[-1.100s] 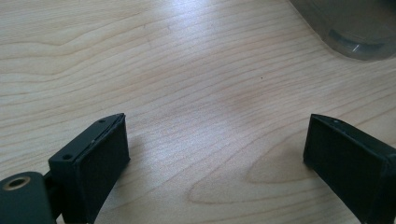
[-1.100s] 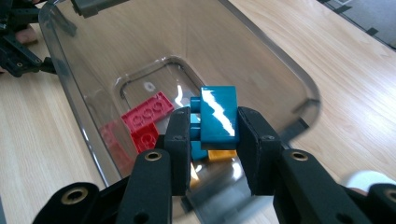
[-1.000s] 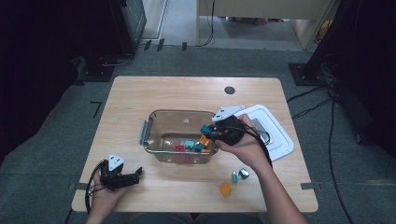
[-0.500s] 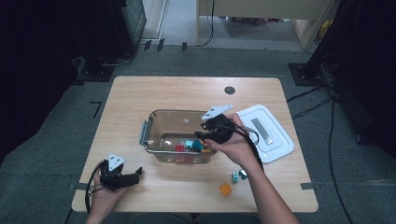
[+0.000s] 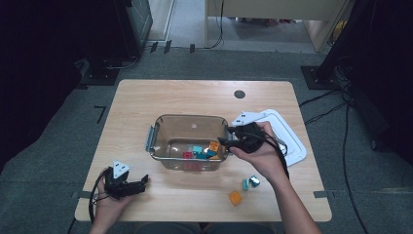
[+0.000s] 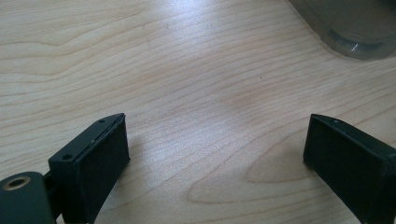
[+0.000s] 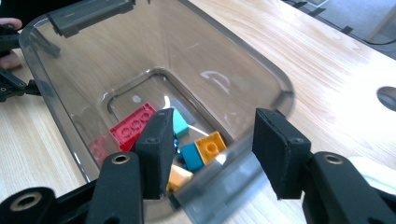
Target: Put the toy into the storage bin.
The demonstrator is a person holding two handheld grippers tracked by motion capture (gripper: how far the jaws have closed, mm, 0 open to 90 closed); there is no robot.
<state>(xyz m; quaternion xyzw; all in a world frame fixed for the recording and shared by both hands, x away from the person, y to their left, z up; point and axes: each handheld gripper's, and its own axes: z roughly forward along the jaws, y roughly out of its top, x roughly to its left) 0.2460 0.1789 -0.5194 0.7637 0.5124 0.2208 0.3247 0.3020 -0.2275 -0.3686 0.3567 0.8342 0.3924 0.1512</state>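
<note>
A clear plastic container [image 5: 155, 139] stands mid-table and holds a red brick [image 5: 187, 155], a teal brick [image 5: 197, 150] and an orange brick [image 5: 214, 146]. My right gripper [image 5: 225, 141] sits at the container's right rim, pointing in. Its jaws have just been opening and nothing is between them. In the right gripper view my right gripper [image 7: 215, 135] stands open above the red brick [image 7: 133, 126], teal brick [image 7: 191, 155] and orange brick [image 7: 211, 146]. My left gripper [image 5: 145, 181] rests open on the table at front left, and my left gripper [image 6: 215, 154] frames bare wood.
A white lid [image 5: 287, 139] lies right of the container, partly under my right hand. On the table in front of that hand lie an orange brick [image 5: 235, 198], a small teal piece [image 5: 245, 185] and a grey piece [image 5: 254, 181].
My right gripper reached left over the container, then drew back to its right rim with its jaws opened wider. An orange brick now lies inside by the rim. The left gripper stayed put.
</note>
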